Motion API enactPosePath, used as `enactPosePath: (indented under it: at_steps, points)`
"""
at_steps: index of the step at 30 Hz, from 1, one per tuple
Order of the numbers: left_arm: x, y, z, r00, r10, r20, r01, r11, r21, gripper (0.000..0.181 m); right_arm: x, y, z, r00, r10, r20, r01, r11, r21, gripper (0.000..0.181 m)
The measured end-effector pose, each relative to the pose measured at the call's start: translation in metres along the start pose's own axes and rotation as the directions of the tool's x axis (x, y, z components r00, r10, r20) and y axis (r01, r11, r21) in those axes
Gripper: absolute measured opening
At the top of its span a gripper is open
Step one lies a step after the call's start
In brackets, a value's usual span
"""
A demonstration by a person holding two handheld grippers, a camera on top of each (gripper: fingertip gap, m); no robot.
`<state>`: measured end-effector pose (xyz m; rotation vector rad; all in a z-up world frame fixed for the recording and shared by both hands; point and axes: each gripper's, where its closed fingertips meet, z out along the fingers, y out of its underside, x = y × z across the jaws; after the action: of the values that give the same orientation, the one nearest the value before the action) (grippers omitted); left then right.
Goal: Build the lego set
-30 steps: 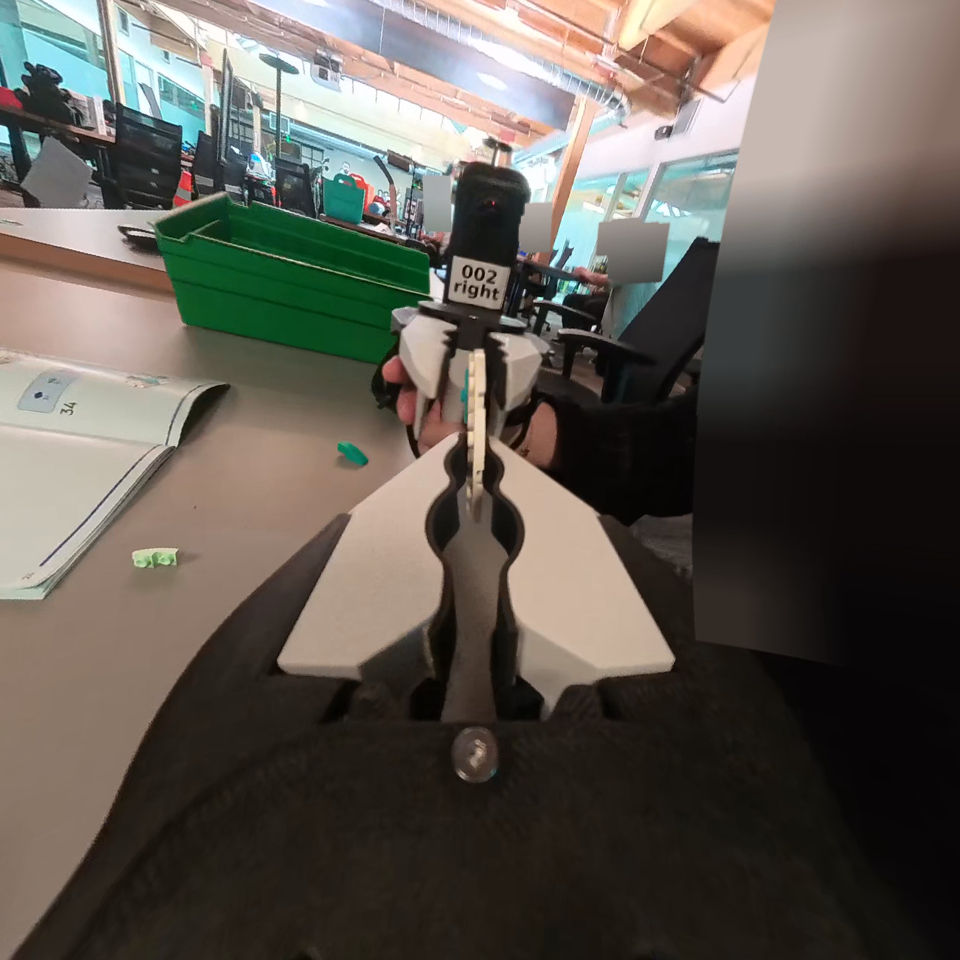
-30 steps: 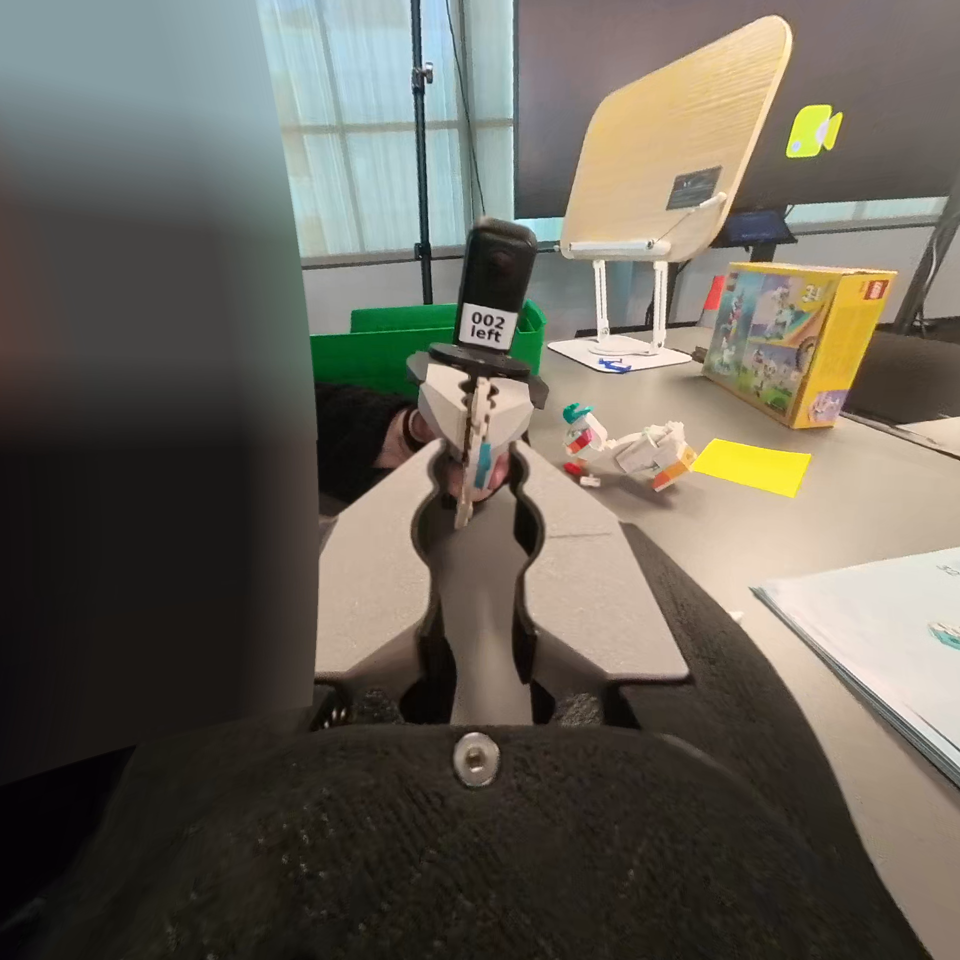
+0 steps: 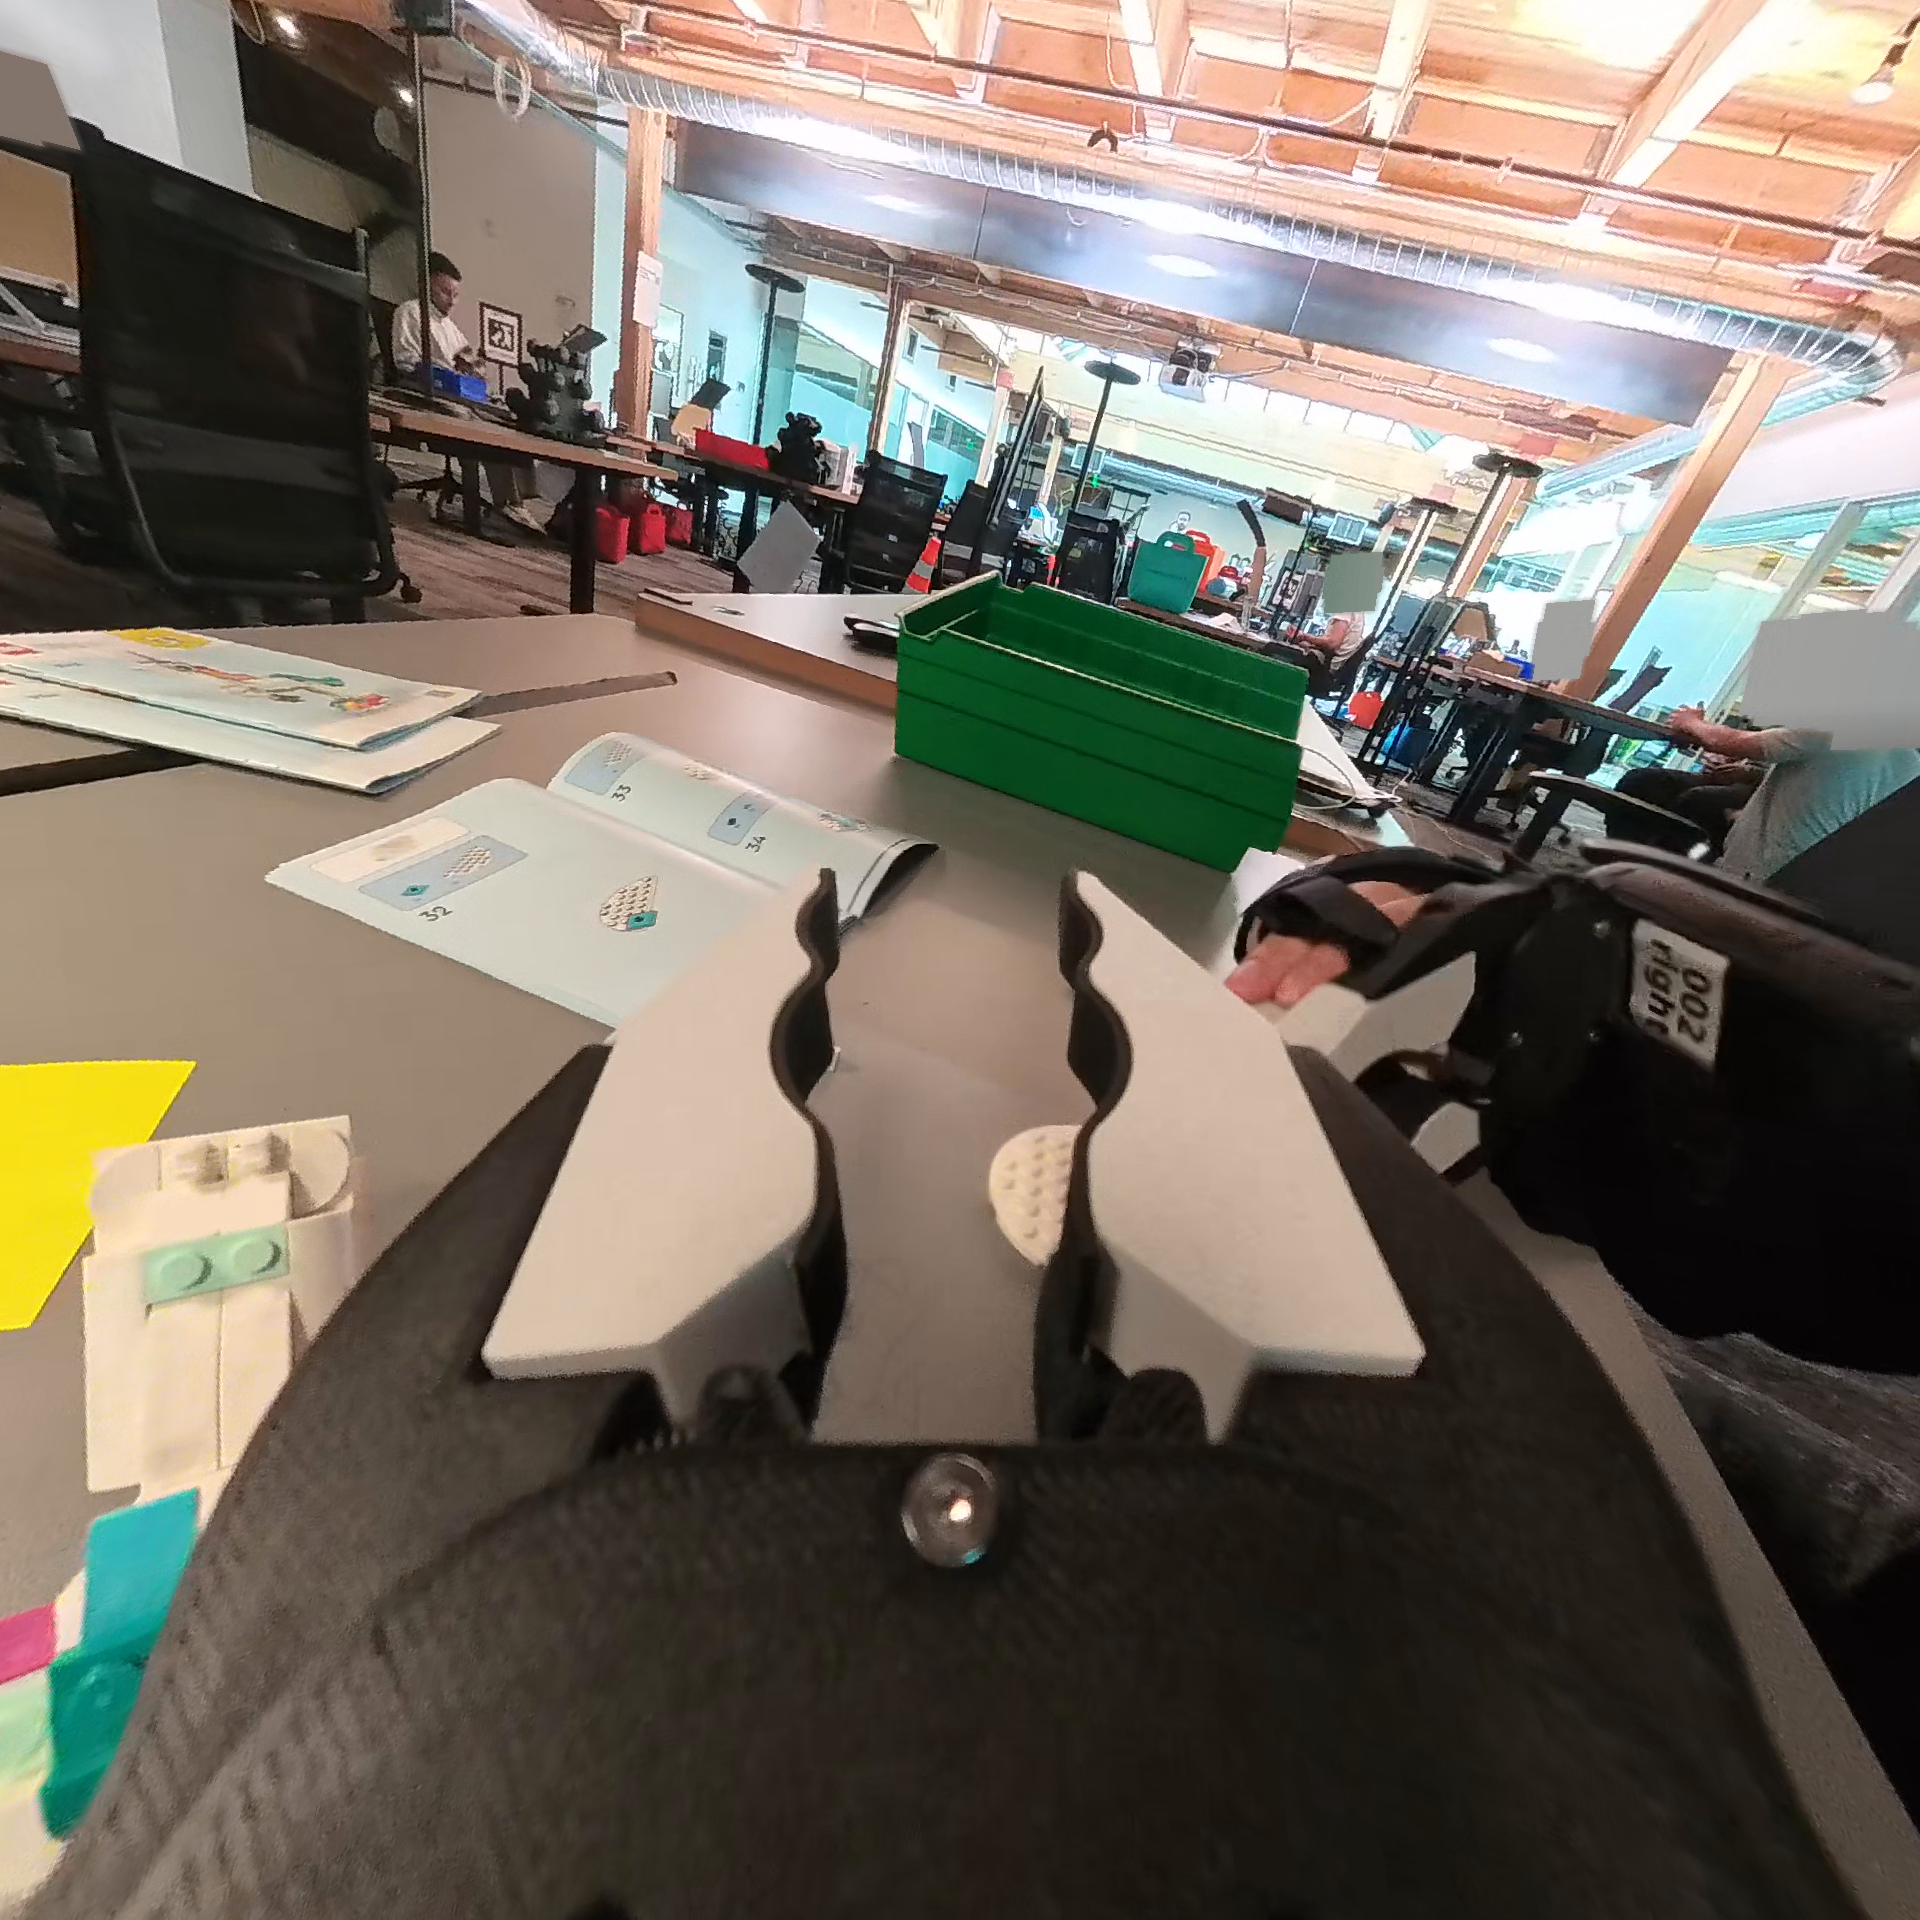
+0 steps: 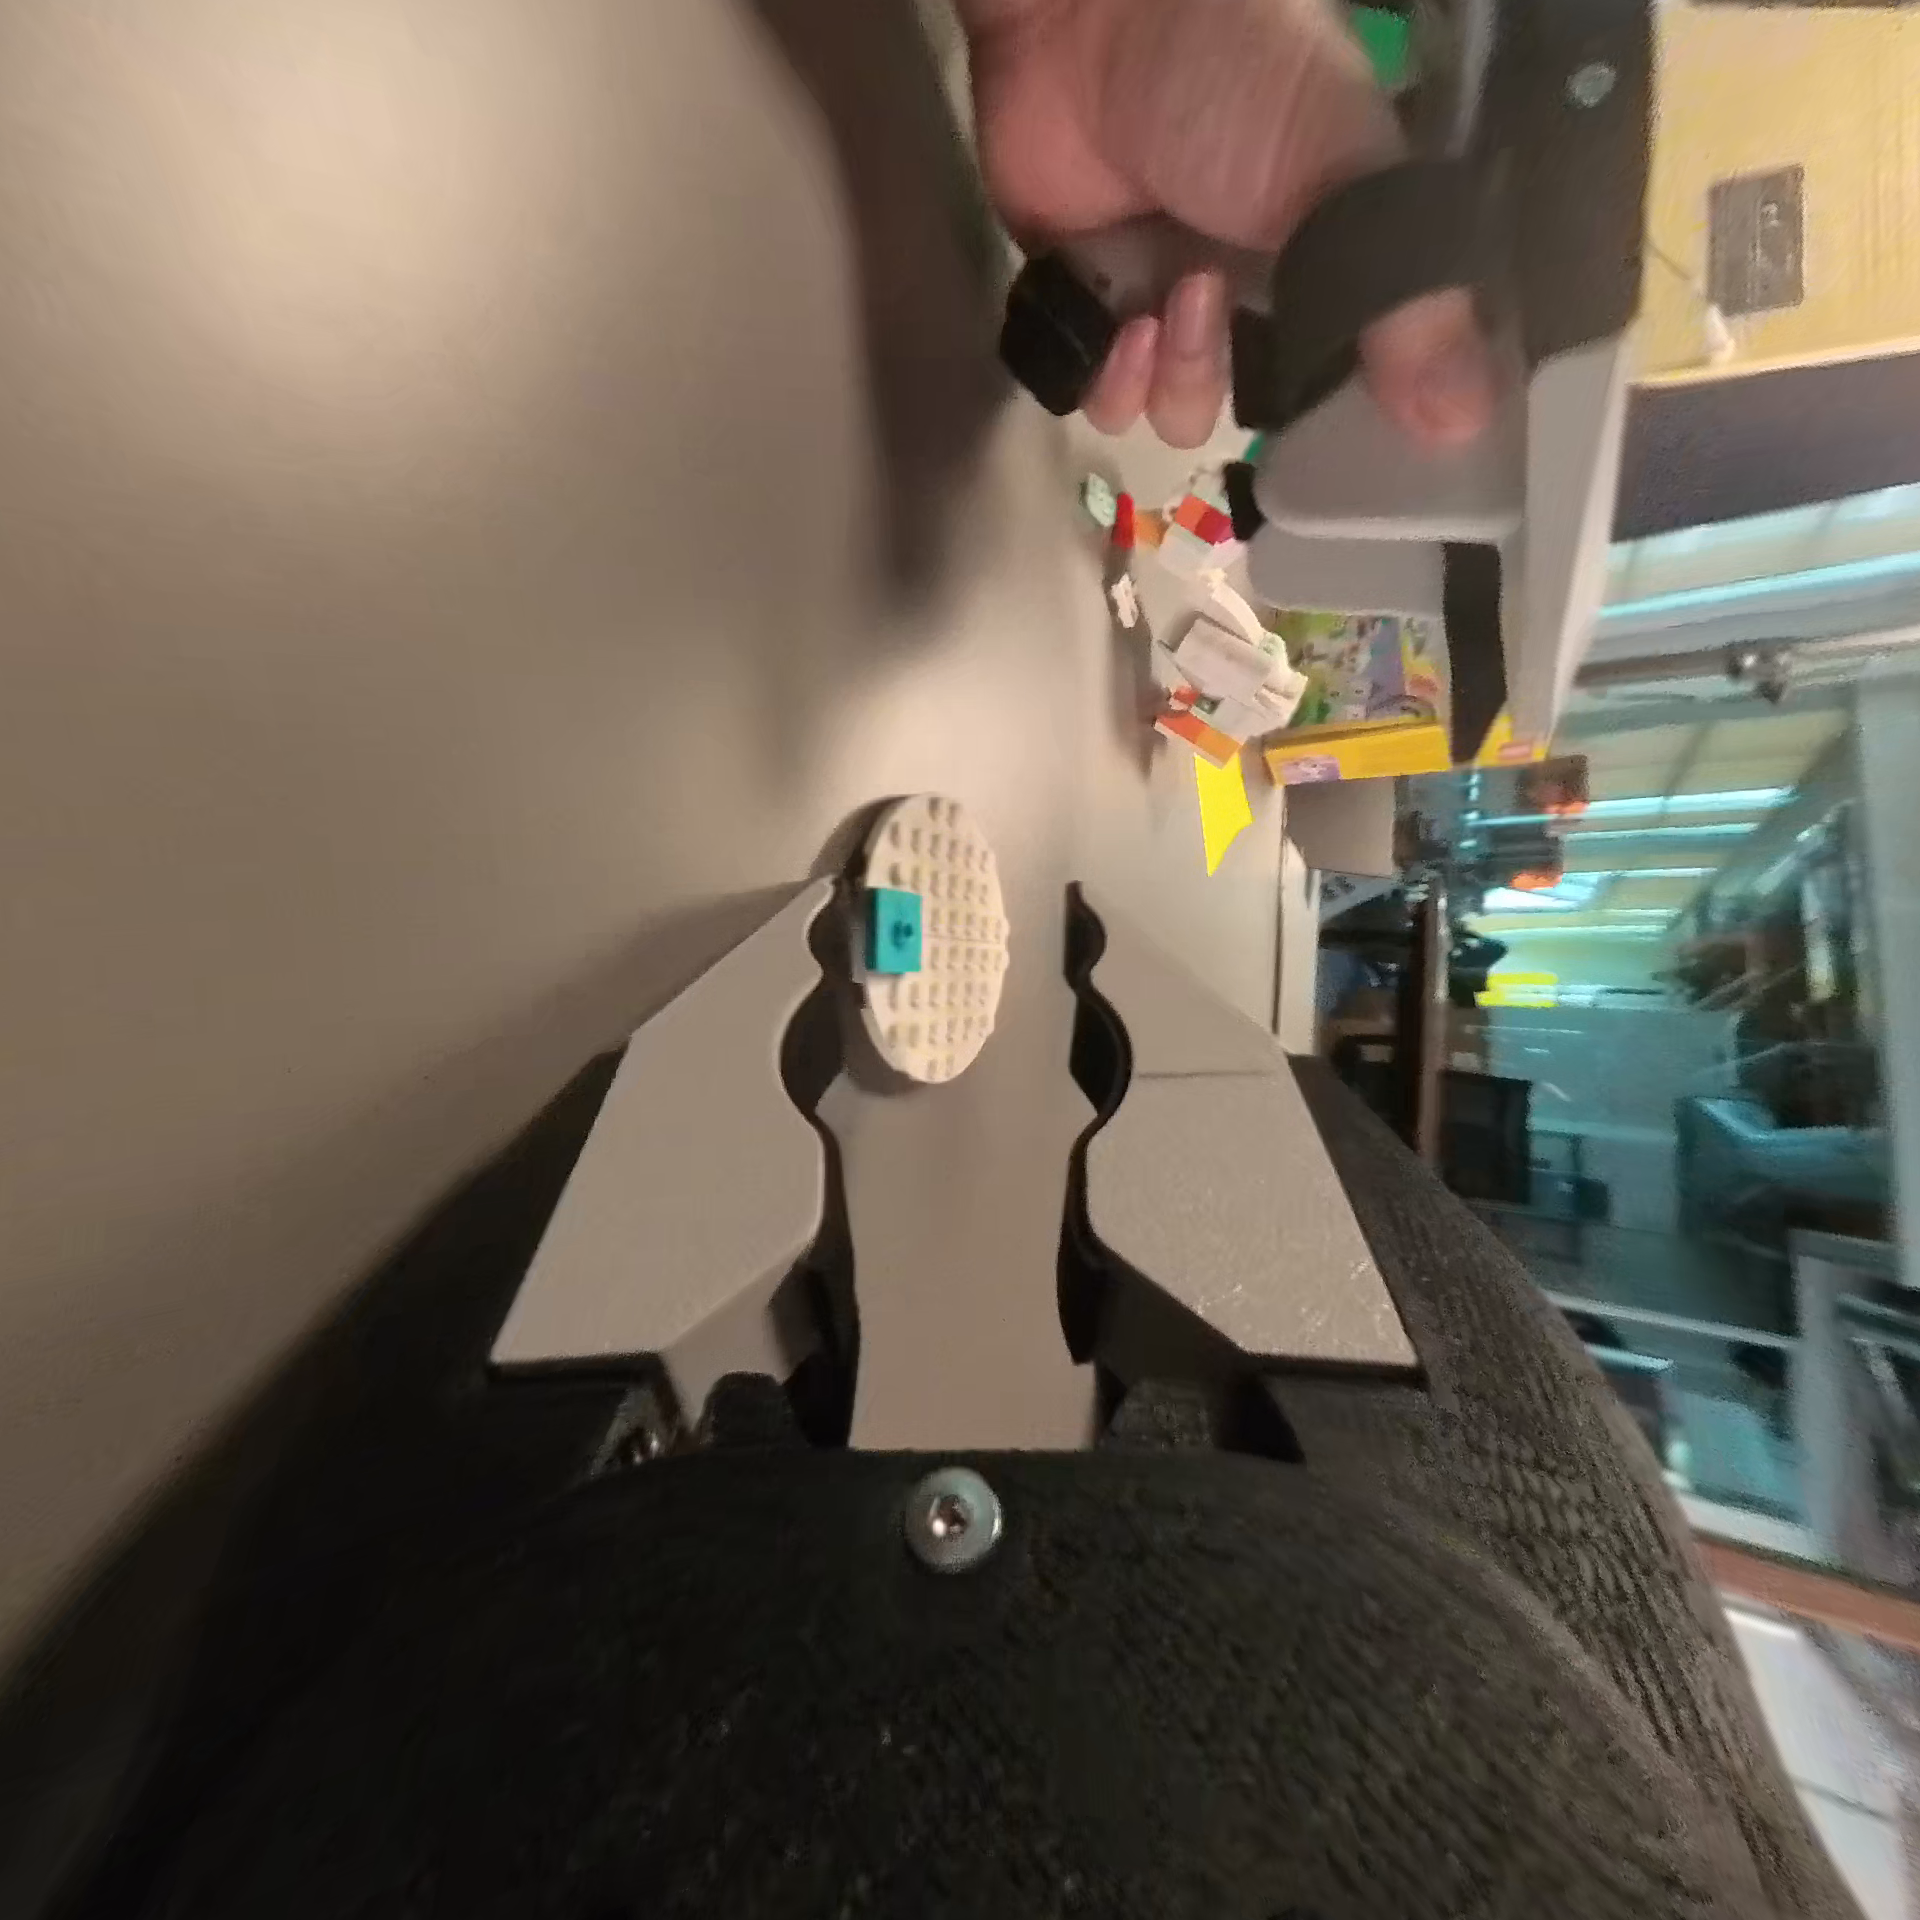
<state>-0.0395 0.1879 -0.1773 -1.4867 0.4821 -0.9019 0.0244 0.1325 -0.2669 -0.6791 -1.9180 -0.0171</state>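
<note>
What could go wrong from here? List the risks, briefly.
1. The white plate lies flat on the table. The open right tool may push it along rather than grip it.
2. The teal piece sits at the plate's edge beside one finger, so a closing pinch might knock it loose.
3. The open left tool is close to the white build and could bump it.
</note>
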Motion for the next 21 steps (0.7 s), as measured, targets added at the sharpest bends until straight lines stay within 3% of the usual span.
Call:
enactPosePath:
  at_steps: [5,8,10,12,14,16,19,21]
  points:
    - [-0.003,-0.002,-0.001,1.0,-0.002,0.022,0.002,1.0,0.014,0.041,0.024,0.018,-0.017,0.953,0.301,-0.035,-0.298,0.952,0.074,0.058]
    - [-0.005,-0.003,-0.003,0.999,0.001,0.04,-0.002,1.0,0.028,0.041,0.059,0.02,-0.046,0.852,0.515,-0.098,-0.471,0.834,0.286,0.061]
    - [-0.005,-0.004,-0.003,0.999,-0.001,0.043,-0.001,0.999,0.037,0.041,0.077,0.022,-0.067,0.788,0.604,-0.119,-0.514,0.751,0.414,0.061]
    - [-0.005,-0.004,-0.003,0.999,0.0,0.05,-0.002,0.999,0.041,0.041,0.092,0.033,-0.083,0.731,0.653,-0.197,-0.514,0.717,0.471,0.061]
    - [-0.004,-0.006,-0.003,0.998,0.018,0.063,-0.021,0.998,0.051,0.041,0.113,0.048,-0.103,0.631,0.698,-0.339,-0.481,0.695,0.535,0.059]
    - [-0.004,-0.008,-0.003,0.995,0.053,0.09,-0.059,0.996,0.067,0.041,0.131,0.071,-0.127,0.485,0.711,-0.509,-0.439,0.701,0.562,0.057]
    - [-0.005,-0.014,-0.004,0.981,0.13,0.145,-0.144,0.985,0.091,0.041,0.14,0.109,-0.156,0.261,0.699,-0.665,-0.448,0.698,0.558,0.041]
    - [-0.006,-0.018,-0.006,0.963,0.19,0.19,-0.211,0.973,0.096,0.041,0.139,0.129,-0.159,0.195,0.674,-0.712,-0.493,0.695,0.523,0.038]
